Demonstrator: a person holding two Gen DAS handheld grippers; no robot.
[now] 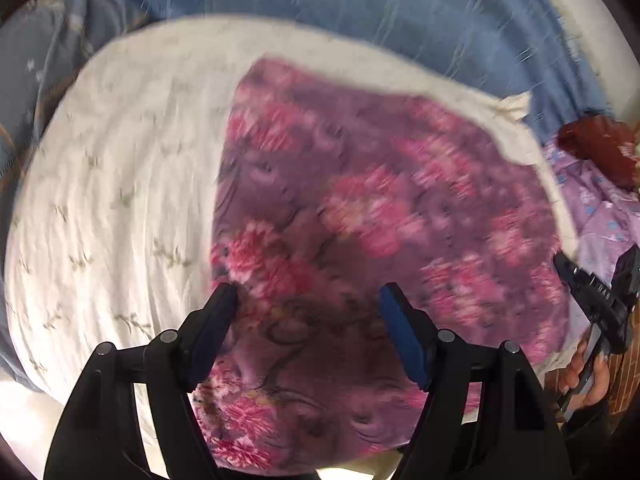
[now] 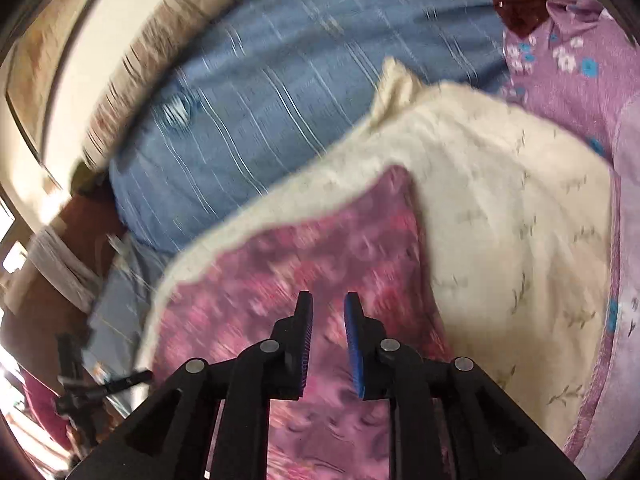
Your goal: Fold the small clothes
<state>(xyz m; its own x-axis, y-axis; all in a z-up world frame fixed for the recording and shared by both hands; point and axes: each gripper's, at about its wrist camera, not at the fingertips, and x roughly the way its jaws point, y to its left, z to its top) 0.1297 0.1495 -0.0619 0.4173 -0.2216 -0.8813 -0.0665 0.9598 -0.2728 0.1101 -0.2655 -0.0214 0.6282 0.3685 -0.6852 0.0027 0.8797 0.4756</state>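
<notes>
While both views are smeared with motion blur, the layout is readable: a purple cloth with pink flowers (image 1: 360,220) lies spread on a cream cloth with a faint sprig print (image 1: 120,200), and both sit on a bed with a blue striped cover (image 1: 400,12). Over to the left gripper (image 1: 308,296) — jaws standing well apart, poised over the near edge of the purple cloth, nothing pinched between them; whether the tips touch the fabric I cannot tell. At the right edge of that same view the other tool shows up, held in a hand (image 1: 588,376).

Now the right gripper (image 2: 328,300): its jaws are drawn close together with only a narrow gap, blue pads (image 2: 354,344) facing each other, and no cloth caught in that gap. It hangs over the purple cloth's near part. Beyond it, the cloth's far corner (image 2: 396,176) lies flat on the cream cloth, which runs off to the right. A lilac fabric with blue and white flowers (image 2: 568,60) lies at the far right, just beside the cream cloth.
</notes>
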